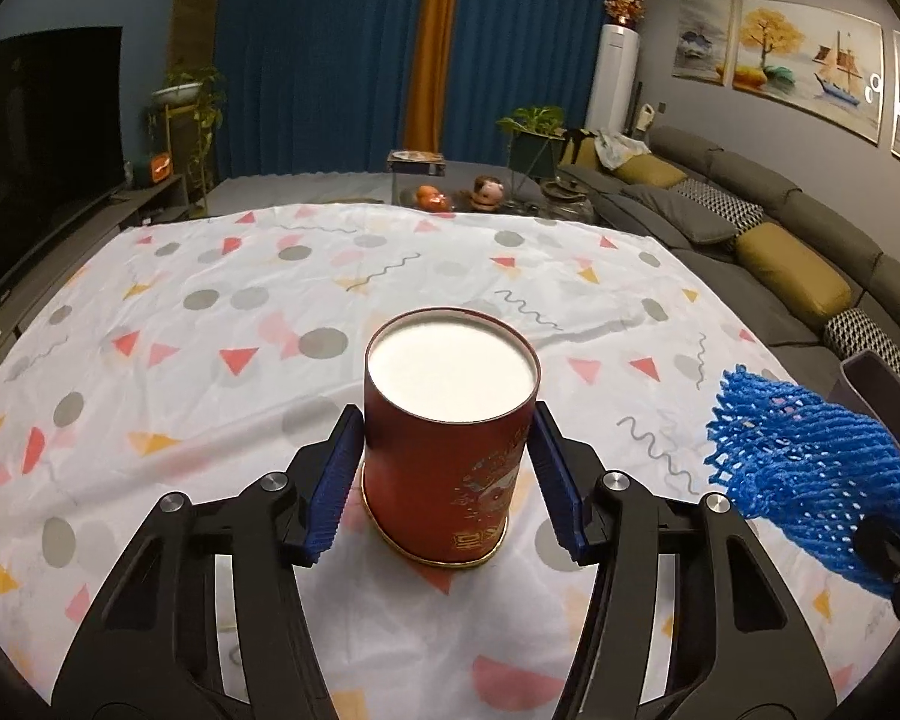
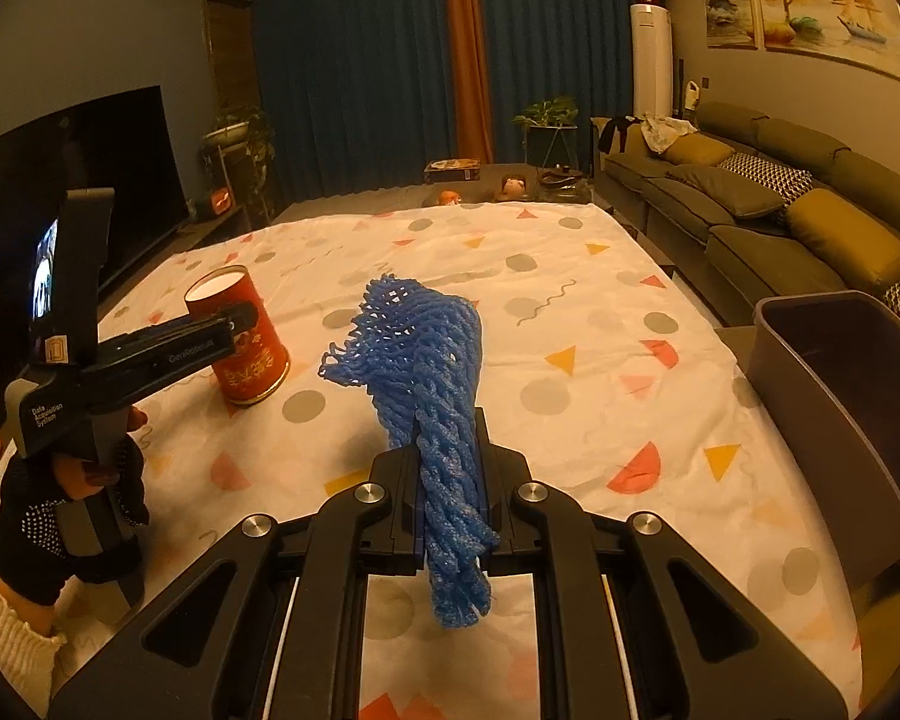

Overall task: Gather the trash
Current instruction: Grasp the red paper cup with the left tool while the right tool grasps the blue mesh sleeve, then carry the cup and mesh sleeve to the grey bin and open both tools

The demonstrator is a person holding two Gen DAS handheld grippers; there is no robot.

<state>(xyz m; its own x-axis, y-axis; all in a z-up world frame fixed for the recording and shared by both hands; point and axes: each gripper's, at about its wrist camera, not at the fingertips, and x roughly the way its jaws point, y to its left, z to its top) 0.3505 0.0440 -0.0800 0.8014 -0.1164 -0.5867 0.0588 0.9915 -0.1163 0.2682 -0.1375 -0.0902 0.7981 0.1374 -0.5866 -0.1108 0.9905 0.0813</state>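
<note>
Found the right gripper [image 2: 447,450] closest in its own view, clamped almost fully shut on a blue foam net [image 2: 420,348], with 1 end of the net fanned out past the fingertips and the other hanging below the jaws, clear of the cloth. Found the left gripper [image 1: 447,420] about half open around a red canister [image 1: 438,480], its 2 blue pads [image 1: 336,468] laid against the canister's opposite sides near the top. Saw that canister standing upright on the patterned tablecloth [image 1: 210,360], open end up, pale inside, gold print on its wall. From the right wrist view, made out a dark-gloved hand [image 2: 60,516] with a cream cuff gripping the left tool's handle at the left edge. Noted a grey bin [image 2: 840,396] just beside the table's right edge, well apart from the canister. Farther off, picked out a low table [image 1: 486,192] bearing fruit and small ornaments, a grey sofa [image 1: 780,228] with mustard cushions along the right wall, a dark television [image 1: 42,120] at left, and blue curtains [image 1: 330,60] at the back.
</note>
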